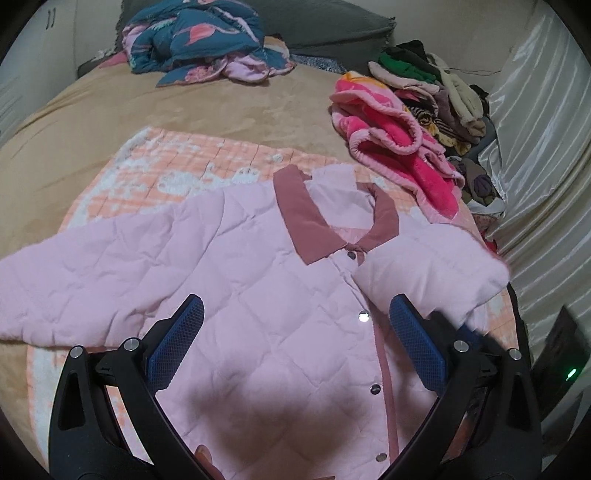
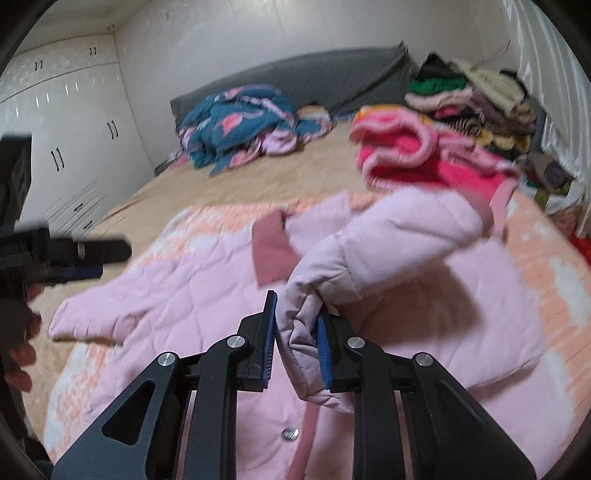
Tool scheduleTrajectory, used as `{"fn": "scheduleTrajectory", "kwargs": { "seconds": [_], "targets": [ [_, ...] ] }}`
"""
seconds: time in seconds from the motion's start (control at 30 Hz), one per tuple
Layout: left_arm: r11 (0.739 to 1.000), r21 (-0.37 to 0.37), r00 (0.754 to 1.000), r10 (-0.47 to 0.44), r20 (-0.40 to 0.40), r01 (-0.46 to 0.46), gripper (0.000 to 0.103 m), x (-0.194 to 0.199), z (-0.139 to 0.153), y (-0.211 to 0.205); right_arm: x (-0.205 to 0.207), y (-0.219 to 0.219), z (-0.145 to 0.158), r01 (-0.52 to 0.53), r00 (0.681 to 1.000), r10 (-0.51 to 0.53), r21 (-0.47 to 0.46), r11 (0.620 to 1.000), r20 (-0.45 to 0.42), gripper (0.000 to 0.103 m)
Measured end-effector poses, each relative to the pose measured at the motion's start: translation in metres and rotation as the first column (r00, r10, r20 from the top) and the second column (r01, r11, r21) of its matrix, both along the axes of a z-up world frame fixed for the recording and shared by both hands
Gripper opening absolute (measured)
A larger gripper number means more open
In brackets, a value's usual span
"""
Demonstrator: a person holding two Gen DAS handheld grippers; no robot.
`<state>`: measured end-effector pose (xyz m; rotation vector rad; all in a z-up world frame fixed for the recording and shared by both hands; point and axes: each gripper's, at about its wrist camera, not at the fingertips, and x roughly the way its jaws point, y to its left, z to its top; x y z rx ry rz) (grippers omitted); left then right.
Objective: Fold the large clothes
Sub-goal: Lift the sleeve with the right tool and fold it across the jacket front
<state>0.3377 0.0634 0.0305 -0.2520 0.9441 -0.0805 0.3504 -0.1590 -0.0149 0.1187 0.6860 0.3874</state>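
A pale pink quilted jacket (image 1: pixel 221 251) with a dusty-rose collar (image 1: pixel 306 218) lies front up, snapped shut, on an orange checked blanket (image 1: pixel 166 173) on the bed. One sleeve (image 1: pixel 436 273) is brought across the chest from the right. In the right wrist view my right gripper (image 2: pixel 295 306) is shut on that sleeve's cuff (image 2: pixel 306 354), bunched between the blue pads, and the sleeve (image 2: pixel 388 236) hangs lifted above the jacket body. My left gripper (image 1: pixel 297 306) hovers open over the jacket's front with nothing between its fingers. It also shows at the left edge (image 2: pixel 110 258), held by a hand (image 2: pixel 20 347).
A hot-pink fleece garment (image 1: pixel 399 140) and a pile of folded clothes (image 1: pixel 424 81) lie at the bed's far right by a pale curtain (image 1: pixel 546 147). A teal patterned quilt (image 1: pixel 199 40) sits against the grey headboard (image 1: pixel 332 26). White wardrobes (image 2: pixel 74 122) stand on the left.
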Motion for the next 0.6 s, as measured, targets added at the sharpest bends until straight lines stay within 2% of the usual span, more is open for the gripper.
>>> {"fn": "scheduleTrajectory", "kwargs": {
  "seconds": [0.1,0.13,0.17,0.33,0.4,0.43,0.6],
  "targets": [
    [1.0,0.008,0.999,0.006,-0.034,-0.006,0.094,0.001,-0.012,-0.002,-0.005,0.005,-0.02,-0.008,0.999,0.009,0.033,0.999,-0.032,0.034],
    [1.0,0.012,0.999,0.01,-0.039,-0.009,0.094,0.002,-0.016,-0.003,-0.008,0.005,-0.026,-0.005,0.999,0.007,0.055,0.998,-0.043,0.044],
    [1.0,0.013,0.999,0.011,-0.047,-0.01,0.094,0.002,-0.02,-0.004,-0.01,0.005,-0.03,-0.004,0.999,0.008,0.069,0.998,-0.05,0.05],
    [0.999,-0.027,0.993,0.035,-0.111,-0.038,0.094,0.003,-0.043,0.005,-0.022,0.003,-0.049,0.017,0.996,-0.003,0.144,0.989,-0.094,0.061],
    [0.998,-0.028,0.991,0.05,-0.124,-0.054,0.094,0.001,-0.045,0.012,-0.029,-0.007,-0.047,0.051,0.995,-0.033,0.206,0.977,-0.091,0.069],
    [0.998,-0.027,0.991,0.054,-0.123,-0.058,0.094,0.0,-0.045,0.014,-0.032,-0.012,-0.045,0.081,0.994,-0.062,0.231,0.97,-0.086,0.076],
    [0.998,-0.022,0.994,0.056,-0.095,-0.058,0.094,-0.004,-0.035,0.027,-0.035,-0.031,-0.035,0.176,0.984,-0.167,0.273,0.946,-0.055,0.078]
  ]
}}
